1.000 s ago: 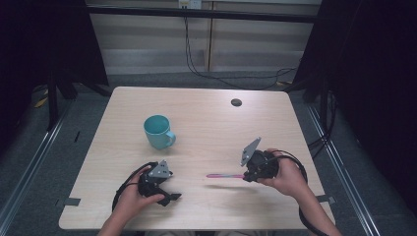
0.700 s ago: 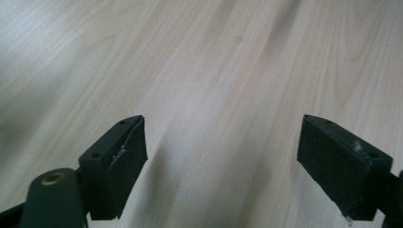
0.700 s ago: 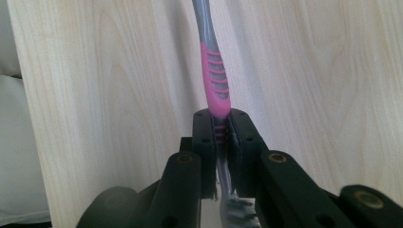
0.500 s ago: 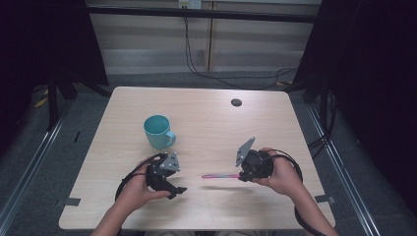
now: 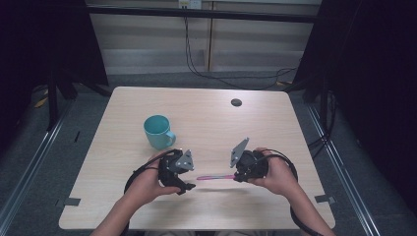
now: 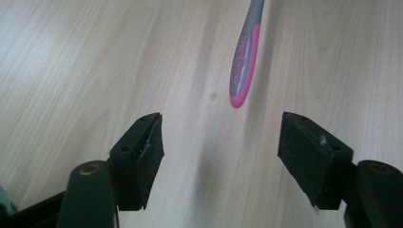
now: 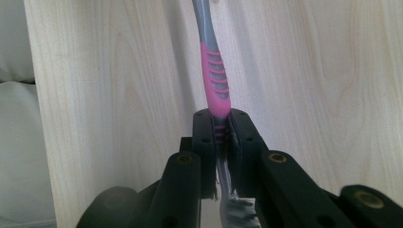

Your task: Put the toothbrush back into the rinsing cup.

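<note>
A pink and grey toothbrush (image 7: pixel 214 71) is held level above the table, with my right gripper (image 7: pixel 218 128) shut on its head end. In the high view it (image 5: pixel 214 177) points left from the right gripper (image 5: pixel 237 175) toward my left gripper (image 5: pixel 191 178). In the left gripper view, the left gripper (image 6: pixel 218 137) is open and its jaws have just been closing. Nothing is between them. The handle's pink tip (image 6: pixel 240 71) hangs just beyond the pads (image 6: pixel 149 147). A teal mug (image 5: pixel 158 132) stands behind the left hand.
The light wooden table (image 5: pixel 123 206) carries a small dark round thing (image 5: pixel 236 103) near its far edge. Black cables trail from both grippers around the person's wrists. Dark floor and metal rails surround the table.
The left hand has lifted and moved right, bringing its gripper close to the toothbrush's free end. The right hand with the toothbrush has barely shifted.
</note>
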### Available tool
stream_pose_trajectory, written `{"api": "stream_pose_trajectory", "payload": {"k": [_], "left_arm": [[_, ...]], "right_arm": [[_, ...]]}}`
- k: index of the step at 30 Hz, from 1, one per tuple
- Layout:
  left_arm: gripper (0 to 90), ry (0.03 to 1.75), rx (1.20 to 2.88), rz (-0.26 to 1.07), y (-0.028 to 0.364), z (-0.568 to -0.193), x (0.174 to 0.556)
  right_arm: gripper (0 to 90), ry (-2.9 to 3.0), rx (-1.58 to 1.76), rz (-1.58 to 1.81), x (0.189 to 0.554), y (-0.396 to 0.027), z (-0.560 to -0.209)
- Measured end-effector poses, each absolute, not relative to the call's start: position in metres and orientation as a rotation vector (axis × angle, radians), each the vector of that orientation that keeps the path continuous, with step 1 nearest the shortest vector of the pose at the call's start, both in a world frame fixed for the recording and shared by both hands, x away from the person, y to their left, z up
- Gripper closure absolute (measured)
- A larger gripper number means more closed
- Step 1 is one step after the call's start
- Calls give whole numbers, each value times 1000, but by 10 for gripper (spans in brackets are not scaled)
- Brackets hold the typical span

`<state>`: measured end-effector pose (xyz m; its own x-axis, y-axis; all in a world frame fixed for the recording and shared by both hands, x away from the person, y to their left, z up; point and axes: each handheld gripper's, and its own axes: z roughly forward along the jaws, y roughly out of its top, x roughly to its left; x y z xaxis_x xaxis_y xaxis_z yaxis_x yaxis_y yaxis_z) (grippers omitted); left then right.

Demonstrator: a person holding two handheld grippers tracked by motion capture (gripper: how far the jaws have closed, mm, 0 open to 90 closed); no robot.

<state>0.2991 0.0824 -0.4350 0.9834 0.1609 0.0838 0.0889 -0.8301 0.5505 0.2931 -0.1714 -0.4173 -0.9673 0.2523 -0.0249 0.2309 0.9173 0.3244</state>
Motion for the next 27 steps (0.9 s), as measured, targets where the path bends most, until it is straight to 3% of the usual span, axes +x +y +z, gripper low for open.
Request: {"api": "stream_pose_trajectory", "payload": {"k": [27], "left_arm": [[558,75,2703,173,56,-434,296]], "right_arm": [[830,3015,328,496,294,-158,-413]]}}
